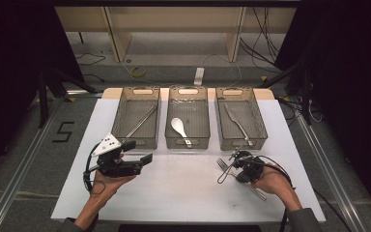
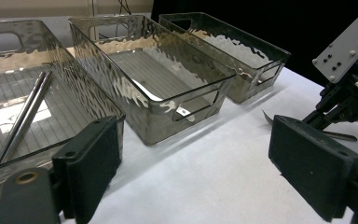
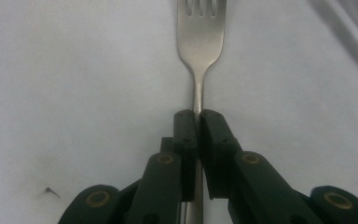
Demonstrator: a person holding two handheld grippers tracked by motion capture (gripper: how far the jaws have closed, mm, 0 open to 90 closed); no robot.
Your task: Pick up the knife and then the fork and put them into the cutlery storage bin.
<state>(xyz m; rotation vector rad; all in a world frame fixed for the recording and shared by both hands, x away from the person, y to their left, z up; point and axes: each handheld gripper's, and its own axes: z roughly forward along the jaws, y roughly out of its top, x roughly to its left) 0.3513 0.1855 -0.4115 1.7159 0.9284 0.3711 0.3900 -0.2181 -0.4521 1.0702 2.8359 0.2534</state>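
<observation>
A metal fork (image 3: 200, 42) lies on the white mat, tines pointing away from the camera in the right gripper view. My right gripper (image 3: 198, 114) is shut on the fork's neck, with both pads pressed against it. In the high view this gripper (image 1: 235, 162) sits at the mat's right, in front of the right bin, with the fork (image 1: 222, 165) reaching left from it. My left gripper (image 1: 137, 151) is held above the mat's left side, open and empty. Its two jaws (image 2: 196, 168) stand wide apart and face the bins.
Three clear bins stand in a row at the back of the white mat (image 1: 183, 193). The left bin (image 1: 117, 116) holds metal chopsticks (image 2: 25, 112), the middle bin (image 1: 187, 143) a white spoon (image 1: 178, 126), and the right bin (image 1: 261, 125) a knife (image 1: 236, 121).
</observation>
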